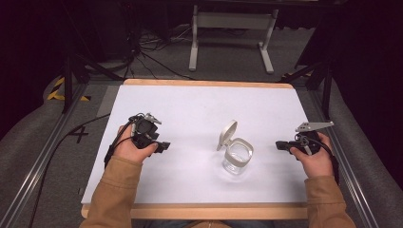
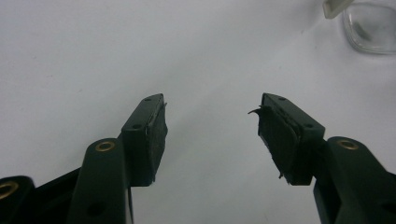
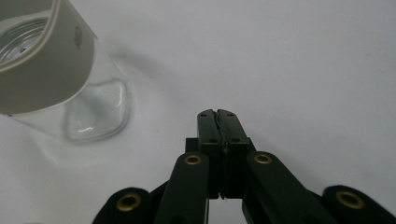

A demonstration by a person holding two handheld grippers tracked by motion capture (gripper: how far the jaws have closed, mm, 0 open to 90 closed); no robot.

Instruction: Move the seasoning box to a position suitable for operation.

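Nearest the person, two tan sleeves (image 1: 114,190) come in from the bottom edge, each hand holding a gripper over the white surface (image 1: 190,107). The left gripper (image 1: 161,146) sits toward the left side, its fingers (image 2: 149,135) spread wide with bare surface showing between them — nothing is held. The right gripper (image 1: 280,145) sits toward the right side, its fingers (image 3: 208,135) pressed flat together with nothing between them.

Between the two grippers, a little nearer the right one, stands a clear glass jar (image 1: 237,159) with a pale band around its mouth; its lid (image 1: 227,134) is flipped open and leans up and back to the jar's left. The jar is apart from both grippers — in the right gripper view it rises just to the left of the closed fingers, not touching them.

Farther off, beyond the far wooden edge of the surface, a white frame (image 1: 232,35) stands on grey floor with dark cables (image 1: 142,52) strewn beside it.
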